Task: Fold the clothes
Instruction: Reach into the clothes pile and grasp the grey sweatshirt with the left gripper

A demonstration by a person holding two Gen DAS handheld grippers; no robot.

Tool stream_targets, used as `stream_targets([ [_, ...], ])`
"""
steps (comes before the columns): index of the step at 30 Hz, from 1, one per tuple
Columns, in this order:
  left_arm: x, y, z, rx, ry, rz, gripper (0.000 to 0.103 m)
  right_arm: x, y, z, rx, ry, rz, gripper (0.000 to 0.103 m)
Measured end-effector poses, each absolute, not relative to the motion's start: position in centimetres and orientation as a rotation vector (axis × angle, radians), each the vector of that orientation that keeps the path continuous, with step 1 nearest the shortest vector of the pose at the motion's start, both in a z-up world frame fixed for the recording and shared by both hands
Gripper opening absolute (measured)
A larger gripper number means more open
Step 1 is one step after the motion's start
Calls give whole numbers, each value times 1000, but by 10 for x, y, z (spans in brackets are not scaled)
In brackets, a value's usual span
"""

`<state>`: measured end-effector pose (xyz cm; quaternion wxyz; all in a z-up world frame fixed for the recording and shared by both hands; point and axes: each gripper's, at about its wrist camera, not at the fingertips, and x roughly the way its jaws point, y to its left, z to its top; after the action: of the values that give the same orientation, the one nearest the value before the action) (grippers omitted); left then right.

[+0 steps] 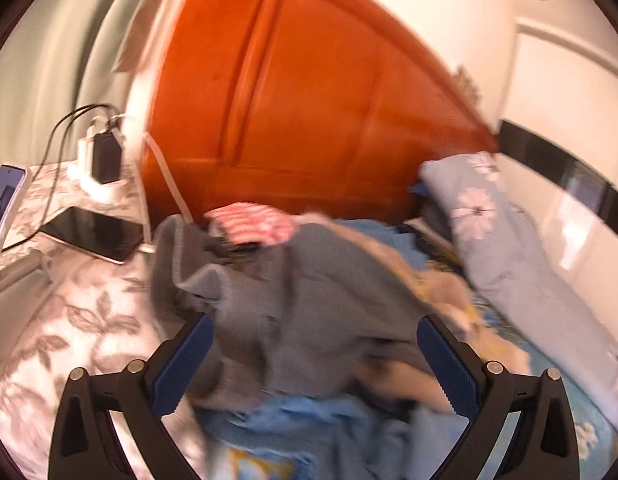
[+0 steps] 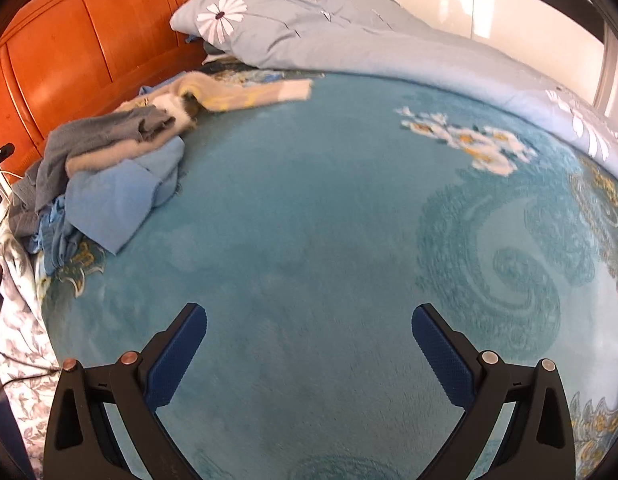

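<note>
A heap of clothes lies on the bed by the headboard. In the left wrist view a grey knit sweater (image 1: 293,280) tops the heap, with a red-striped garment (image 1: 255,222) behind it and light blue cloth (image 1: 309,416) below. My left gripper (image 1: 315,334) is open and hovers just over the sweater, nothing clamped. The right wrist view shows the same heap far left: grey sweater (image 2: 97,136), a light blue garment (image 2: 121,196), a beige piece (image 2: 237,94). My right gripper (image 2: 309,326) is open above the bare teal blanket (image 2: 309,220).
An orange wooden headboard (image 1: 293,92) stands behind the heap. A folded grey floral quilt (image 2: 329,32) lies along the far side of the bed. A bedside table on the left holds a tablet (image 1: 95,232), a phone (image 1: 7,200) and a charger with cables (image 1: 103,156).
</note>
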<state>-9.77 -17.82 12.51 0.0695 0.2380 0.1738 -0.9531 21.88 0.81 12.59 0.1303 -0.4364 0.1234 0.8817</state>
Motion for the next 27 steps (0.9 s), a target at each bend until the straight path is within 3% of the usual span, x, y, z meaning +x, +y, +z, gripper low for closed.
stream_targets([
  [5, -119, -217, 108, 811, 763, -2778, 103, 169, 105, 107, -1288, 360, 2563, 103],
  [12, -151, -234, 95, 940, 802, -2756, 100, 133, 179, 95, -1294, 331, 2585, 103],
  [13, -155, -235, 93, 963, 829, -2761, 92, 127, 189, 94, -1295, 327, 2588, 103],
  [15, -164, -237, 90, 1020, 873, -2757, 66, 117, 210, 91, -1296, 319, 2593, 103],
  [16, -169, -235, 90, 1055, 820, -2731, 42, 121, 214, 91, -1293, 326, 2589, 103],
  [18, -176, -233, 88, 1113, 780, -2707, 16, 128, 223, 91, -1285, 341, 2579, 103],
  [21, -172, -237, 93, 1092, 821, -2704, 14, 134, 234, 90, -1270, 368, 2563, 103],
  [27, -152, -210, 158, 960, 680, -2856, 12, 144, 257, 84, -1211, 431, 2546, 103],
])
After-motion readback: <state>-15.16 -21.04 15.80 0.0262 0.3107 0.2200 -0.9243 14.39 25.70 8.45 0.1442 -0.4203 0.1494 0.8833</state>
